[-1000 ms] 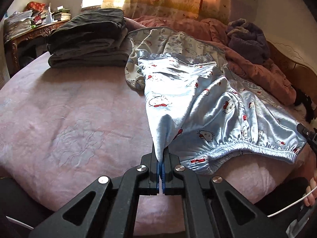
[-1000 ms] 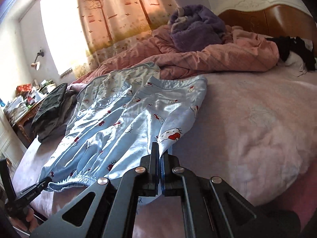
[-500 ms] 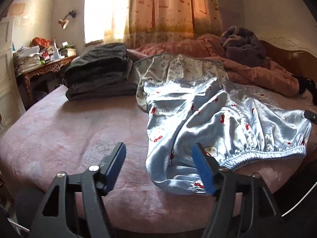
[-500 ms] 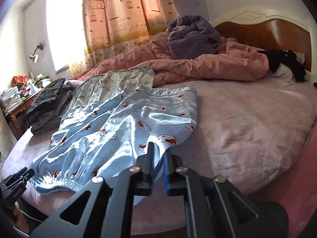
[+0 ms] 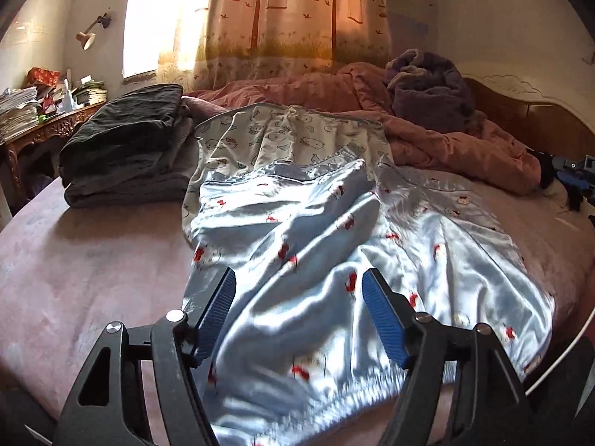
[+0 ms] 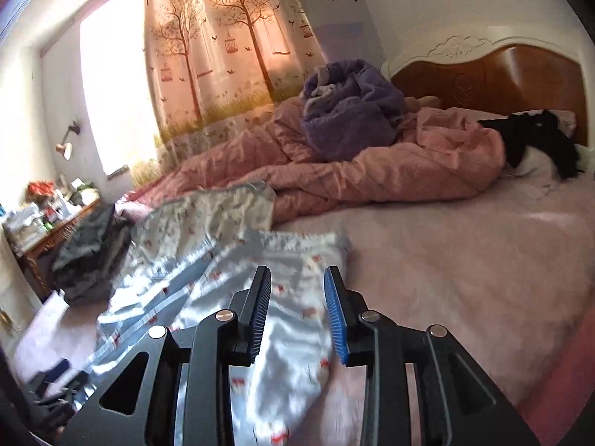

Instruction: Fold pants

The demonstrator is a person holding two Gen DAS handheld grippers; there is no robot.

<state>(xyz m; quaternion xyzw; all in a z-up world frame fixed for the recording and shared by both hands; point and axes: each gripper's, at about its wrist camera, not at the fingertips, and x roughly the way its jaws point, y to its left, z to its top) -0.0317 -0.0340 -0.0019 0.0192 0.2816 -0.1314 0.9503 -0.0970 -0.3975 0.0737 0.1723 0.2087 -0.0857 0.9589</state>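
pink bed (image 6: 465, 260) bears a rumpled pink quilt (image 6: 390, 171) topped by a purple blanket (image 6: 349, 119), folded dark clothes (image 5: 122, 141) beside a cluttered desk (image 5: 41, 119), tree-print curtain (image 5: 290, 15) behind.

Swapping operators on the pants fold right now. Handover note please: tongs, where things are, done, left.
Left tongs: open, nothing held, hanging over the waistband end of the pale blue satin pants.
Right tongs: open, nothing held, over the same pants.
Pants lie loose and wrinkled on the pink bed, waistband at the near edge, legs running toward the pink quilt. A stack of dark folded clothes sits to their left.
Done: pants laid out on the bed; no crisp fold visible.
Left: smooth them, regrip and fold, probably then set them by the stack.
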